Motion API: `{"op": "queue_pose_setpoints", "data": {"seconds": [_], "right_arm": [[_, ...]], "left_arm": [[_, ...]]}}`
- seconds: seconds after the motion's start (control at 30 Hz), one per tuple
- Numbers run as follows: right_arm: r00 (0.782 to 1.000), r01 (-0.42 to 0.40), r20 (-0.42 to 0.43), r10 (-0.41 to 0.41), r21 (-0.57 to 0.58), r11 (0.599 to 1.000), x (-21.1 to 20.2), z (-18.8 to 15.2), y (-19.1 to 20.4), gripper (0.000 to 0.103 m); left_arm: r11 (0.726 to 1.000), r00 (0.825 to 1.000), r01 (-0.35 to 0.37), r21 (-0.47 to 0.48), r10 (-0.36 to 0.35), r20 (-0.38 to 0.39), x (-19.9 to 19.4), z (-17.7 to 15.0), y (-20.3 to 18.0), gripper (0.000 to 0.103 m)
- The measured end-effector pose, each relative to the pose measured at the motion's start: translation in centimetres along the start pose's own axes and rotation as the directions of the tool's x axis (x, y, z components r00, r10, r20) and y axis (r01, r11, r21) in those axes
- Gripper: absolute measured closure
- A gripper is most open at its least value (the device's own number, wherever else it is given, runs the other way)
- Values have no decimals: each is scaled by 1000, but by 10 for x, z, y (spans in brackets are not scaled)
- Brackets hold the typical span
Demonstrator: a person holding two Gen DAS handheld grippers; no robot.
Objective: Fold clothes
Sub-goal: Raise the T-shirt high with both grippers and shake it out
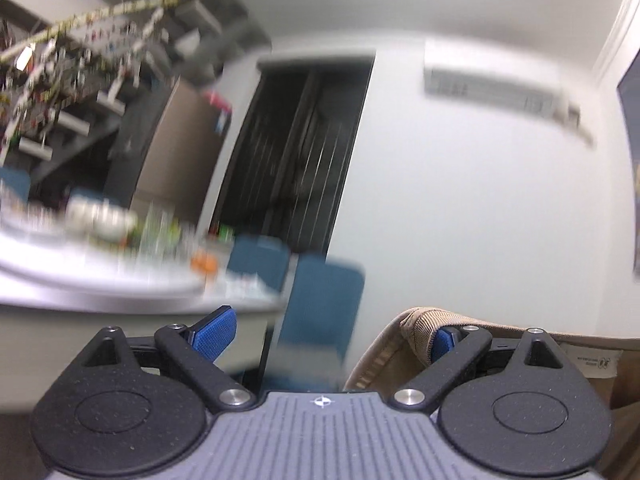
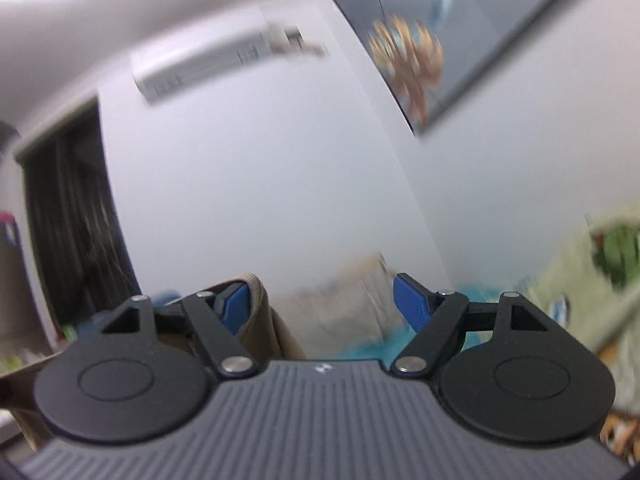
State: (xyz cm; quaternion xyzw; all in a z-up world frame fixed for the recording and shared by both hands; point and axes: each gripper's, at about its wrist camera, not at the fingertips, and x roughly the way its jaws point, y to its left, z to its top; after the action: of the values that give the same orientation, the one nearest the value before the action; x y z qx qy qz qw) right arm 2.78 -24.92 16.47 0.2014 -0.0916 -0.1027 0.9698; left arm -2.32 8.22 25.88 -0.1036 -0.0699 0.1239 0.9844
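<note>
A tan corduroy garment [image 1: 416,326] with a white label hangs over the right finger of my left gripper [image 1: 328,338], whose jaws stand wide apart; its left blue pad [image 1: 212,334] is bare. In the right wrist view the same tan garment [image 2: 262,312] is draped over the left finger of my right gripper [image 2: 324,304], which is also open, and its right pad [image 2: 412,306] is bare. Both grippers are raised and point at the walls. The rest of the garment hangs below, out of sight.
A cluttered white table [image 1: 120,292] and blue chairs [image 1: 324,304] stand at left, beside a dark doorway [image 1: 296,152]. An air conditioner [image 2: 208,64] and a framed picture [image 2: 440,32] hang on the wall. A pale cushion [image 2: 344,312] and a green patterned cloth [image 2: 580,280] lie low right.
</note>
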Motion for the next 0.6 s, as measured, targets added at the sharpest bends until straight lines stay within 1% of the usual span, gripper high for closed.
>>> {"op": "queue_pose_setpoints", "data": {"seconds": [0.07, 0.13, 0.2, 0.3, 0.37, 0.4, 0.43, 0.53, 0.6], "right_arm": [[998, -31, 55, 30, 7, 1000, -15, 36, 12, 25], [994, -53, 95, 52, 10, 999, -32, 71, 20, 24], [991, -67, 116, 65, 13, 998, -44, 98, 24, 24], [988, -82, 133, 79, 16, 996, -59, 134, 26, 24], [988, -83, 132, 81, 14, 996, -61, 147, 25, 24], [989, -82, 128, 79, 12, 997, -60, 150, 24, 23], [990, -79, 120, 78, 11, 997, -57, 153, 22, 23], [997, -72, 42, 72, 10, 997, -28, 141, 15, 23], [998, -59, 0, 59, -13, 998, -4, 123, 11, 24]], "left_arm": [[1000, 998, 22, -2, -22, 61, -14, 45, -1, 7], [999, 992, 47, 8, -48, 118, -28, 87, -3, 5], [997, 985, 70, 27, -74, 155, -43, 122, -6, 4], [994, 983, 98, 45, -104, 154, -61, 155, -18, 4], [992, 983, 117, 57, -124, 139, -68, 171, -26, 3], [990, 984, 126, 63, -133, 120, -68, 173, -30, 3], [989, 986, 128, 71, -135, 101, -57, 163, -34, 3], [988, 991, 121, 96, -125, 43, -6, 112, -45, 3], [987, 993, 117, 113, -118, 4, 28, 78, -52, 3]]}}
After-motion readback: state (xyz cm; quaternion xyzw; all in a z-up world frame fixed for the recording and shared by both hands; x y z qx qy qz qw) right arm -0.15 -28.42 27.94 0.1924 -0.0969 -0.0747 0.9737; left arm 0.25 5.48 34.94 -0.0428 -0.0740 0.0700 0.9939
